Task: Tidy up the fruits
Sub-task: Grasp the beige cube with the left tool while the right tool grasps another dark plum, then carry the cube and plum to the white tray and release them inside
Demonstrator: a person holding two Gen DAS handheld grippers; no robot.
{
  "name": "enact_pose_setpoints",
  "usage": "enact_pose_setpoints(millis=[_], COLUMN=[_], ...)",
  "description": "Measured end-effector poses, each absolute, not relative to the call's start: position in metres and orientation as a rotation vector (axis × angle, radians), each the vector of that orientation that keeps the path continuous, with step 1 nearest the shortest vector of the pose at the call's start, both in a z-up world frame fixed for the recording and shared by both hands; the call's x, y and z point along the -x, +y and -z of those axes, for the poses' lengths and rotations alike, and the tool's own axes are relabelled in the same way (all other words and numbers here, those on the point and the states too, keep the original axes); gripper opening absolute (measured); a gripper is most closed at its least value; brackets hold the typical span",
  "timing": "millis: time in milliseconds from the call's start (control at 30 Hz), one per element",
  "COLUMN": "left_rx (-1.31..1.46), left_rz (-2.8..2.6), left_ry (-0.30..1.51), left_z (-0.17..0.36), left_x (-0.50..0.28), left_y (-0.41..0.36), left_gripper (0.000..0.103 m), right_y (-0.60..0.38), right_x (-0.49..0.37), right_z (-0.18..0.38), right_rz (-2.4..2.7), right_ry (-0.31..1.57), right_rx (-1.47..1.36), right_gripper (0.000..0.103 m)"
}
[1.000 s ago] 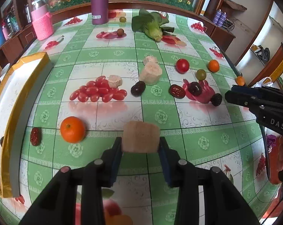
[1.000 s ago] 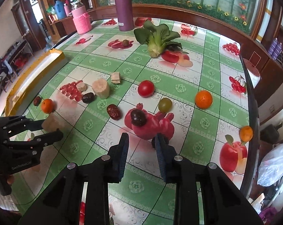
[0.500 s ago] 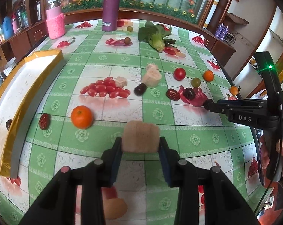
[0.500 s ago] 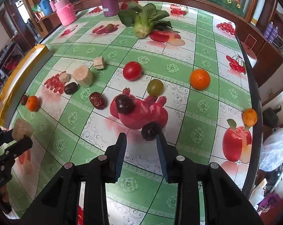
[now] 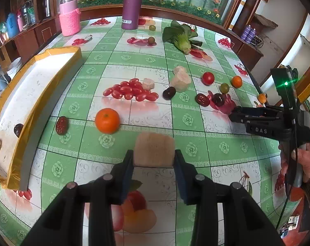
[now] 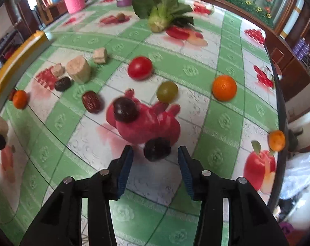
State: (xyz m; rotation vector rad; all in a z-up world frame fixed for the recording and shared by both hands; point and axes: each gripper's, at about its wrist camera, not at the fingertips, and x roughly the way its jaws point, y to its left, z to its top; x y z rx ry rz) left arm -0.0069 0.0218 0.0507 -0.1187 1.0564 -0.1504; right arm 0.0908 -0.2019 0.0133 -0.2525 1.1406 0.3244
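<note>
A pale tan, blocky fruit chunk point(image 5: 154, 152) is pinched in the left tongs point(image 5: 154, 160) above the green-and-white checked tabletop point(image 5: 196, 139). The right tongs point(image 6: 155, 160) are spread and opening, with a dark round plum-like fruit point(image 6: 157, 149) lying just ahead between the tips, untouched; it is judged the nearer target for this hand. Only the left view shows the yellow-rimmed white tray point(image 5: 31, 94), where two pieces are seen

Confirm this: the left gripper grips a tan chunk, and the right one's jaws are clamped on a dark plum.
Not clamped. The right wrist view shows the right gripper with jaws opening, and the dark plum lying untouched just ahead of them. The left gripper does grip the tan chunk.
</note>
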Motion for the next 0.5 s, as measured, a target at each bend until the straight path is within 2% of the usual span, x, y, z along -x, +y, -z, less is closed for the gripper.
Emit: enact_pose_setpoints(millis=[133,500], left_rx=[0.124,0.154], left_rz=[0.153,0.157], left_ry=[1.059,1.059], left_z=[-0.05,-0.056], left_x=[0.008,0.008], left_y=[0.022,0.031], left_gripper=[0.041,0.041], right_y=[-0.199,-0.196], right_x=[-0.09,-0.065], right_z=[-0.015,-0.06], right_rz=[-0.343,-0.364], right_ry=[1.127,1.044], right_rx=[0.284,0.26], right_gripper=[0.023,0.022])
